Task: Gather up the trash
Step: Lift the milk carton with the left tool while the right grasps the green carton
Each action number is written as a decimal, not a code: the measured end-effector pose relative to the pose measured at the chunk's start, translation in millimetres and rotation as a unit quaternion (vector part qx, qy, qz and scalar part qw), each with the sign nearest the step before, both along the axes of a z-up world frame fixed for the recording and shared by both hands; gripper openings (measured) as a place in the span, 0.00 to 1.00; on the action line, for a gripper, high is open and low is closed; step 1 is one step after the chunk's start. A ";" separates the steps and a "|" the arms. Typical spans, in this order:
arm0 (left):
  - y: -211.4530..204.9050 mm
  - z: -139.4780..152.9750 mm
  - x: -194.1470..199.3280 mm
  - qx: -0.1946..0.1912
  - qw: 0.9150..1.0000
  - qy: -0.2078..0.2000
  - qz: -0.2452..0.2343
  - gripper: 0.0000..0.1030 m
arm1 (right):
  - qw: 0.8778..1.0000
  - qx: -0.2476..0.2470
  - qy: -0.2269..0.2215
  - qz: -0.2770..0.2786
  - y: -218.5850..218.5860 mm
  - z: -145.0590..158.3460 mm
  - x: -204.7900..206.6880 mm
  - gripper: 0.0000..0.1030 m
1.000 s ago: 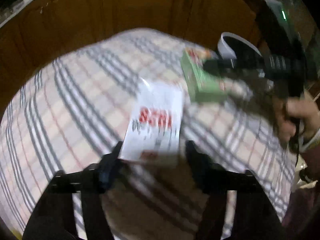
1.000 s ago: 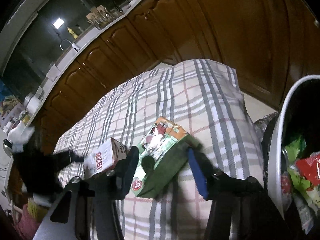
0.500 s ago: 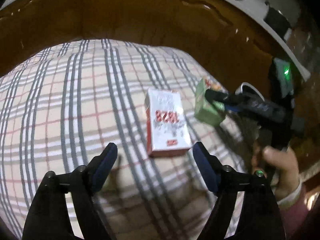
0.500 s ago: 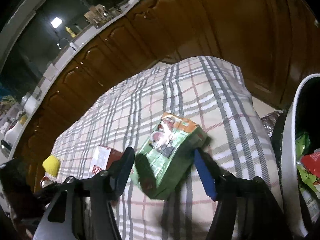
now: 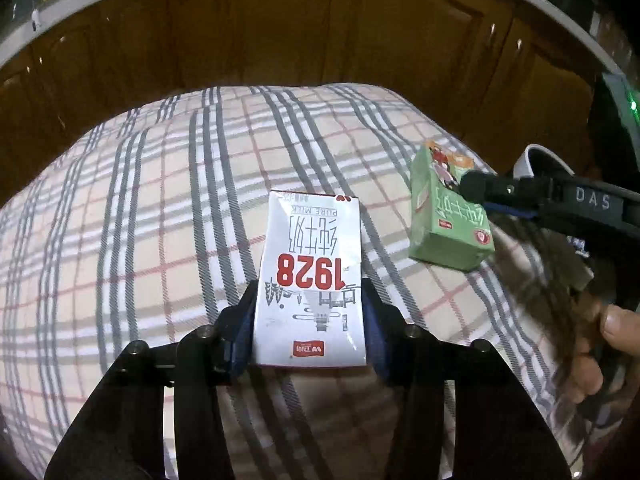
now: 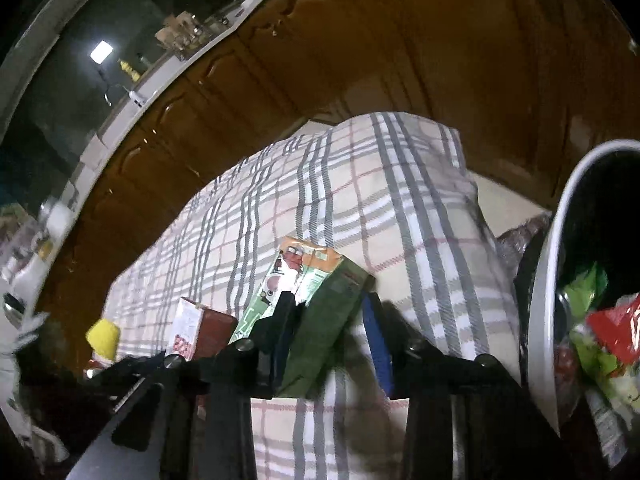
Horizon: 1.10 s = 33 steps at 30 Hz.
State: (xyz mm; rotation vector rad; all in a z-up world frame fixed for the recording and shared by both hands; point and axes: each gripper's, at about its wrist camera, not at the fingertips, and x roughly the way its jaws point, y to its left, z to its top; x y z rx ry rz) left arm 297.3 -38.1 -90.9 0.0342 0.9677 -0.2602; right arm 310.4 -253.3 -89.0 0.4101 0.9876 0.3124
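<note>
A white milk carton [image 5: 312,264] printed "1928" lies on the plaid cloth [image 5: 160,208]. My left gripper [image 5: 310,290] has its jaws closing, and both blue pads press the carton's sides. To its right a green drink carton [image 5: 444,220] sits tilted, with my right gripper [image 5: 480,196] on it. In the right wrist view the green carton [image 6: 316,312] stands skewed between the closing jaws of that gripper [image 6: 328,300]: the left pad lies against it and the right pad meets its upper corner. The white carton [image 6: 188,328] shows further left.
A white-rimmed bin [image 6: 548,280] with a dark liner and several wrappers stands just right of the cloth's edge. Brown wooden cabinets [image 5: 280,32] run behind the table. A yellow object [image 6: 103,336] sits at the far left. A person's hand [image 5: 616,332] holds the right gripper.
My left gripper swung round, widened, then came forward and closed on the white carton. My right gripper's jaws widened, then narrowed onto the green carton, which now sits more tilted.
</note>
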 end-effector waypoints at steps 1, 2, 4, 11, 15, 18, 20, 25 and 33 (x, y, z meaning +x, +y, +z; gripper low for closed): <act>2.4 1.0 -2.1 0.003 1.000 -0.004 0.002 0.45 | 1.000 0.003 0.004 -0.002 -0.2 -0.6 -1.7 0.37; 6.5 3.1 -5.5 0.004 1.000 -0.011 0.005 0.45 | 1.000 0.014 0.007 -0.001 0.2 -1.9 -3.8 0.39; 17.9 7.1 -11.5 -0.010 1.000 -0.015 0.013 0.45 | 1.000 0.029 0.011 0.003 4.9 -4.2 -6.3 0.47; 61.4 22.4 -35.0 -0.064 0.996 -0.026 0.058 0.45 | 0.999 -0.047 -0.007 0.007 48.2 -6.6 -1.0 0.70; 64.9 25.8 -47.9 -0.082 0.994 -0.024 0.061 0.45 | 0.996 -0.088 -0.027 0.014 59.6 -4.5 -3.6 0.64; 62.2 26.4 -52.6 -0.088 0.994 -0.023 0.058 0.45 | 0.996 -0.080 -0.042 0.022 58.5 1.4 -14.0 0.48; 61.6 27.2 -56.4 -0.098 0.994 -0.021 0.054 0.45 | 0.996 -0.075 -0.048 0.027 56.5 6.3 -21.8 0.48; 53.5 30.5 -59.9 -0.105 0.993 -0.022 0.045 0.45 | 0.996 -0.051 -0.061 0.041 51.4 18.3 -40.2 0.47; 23.4 35.2 -68.6 -0.114 0.993 -0.022 0.015 0.45 | 0.996 -0.036 -0.079 0.022 15.9 37.9 -79.0 0.47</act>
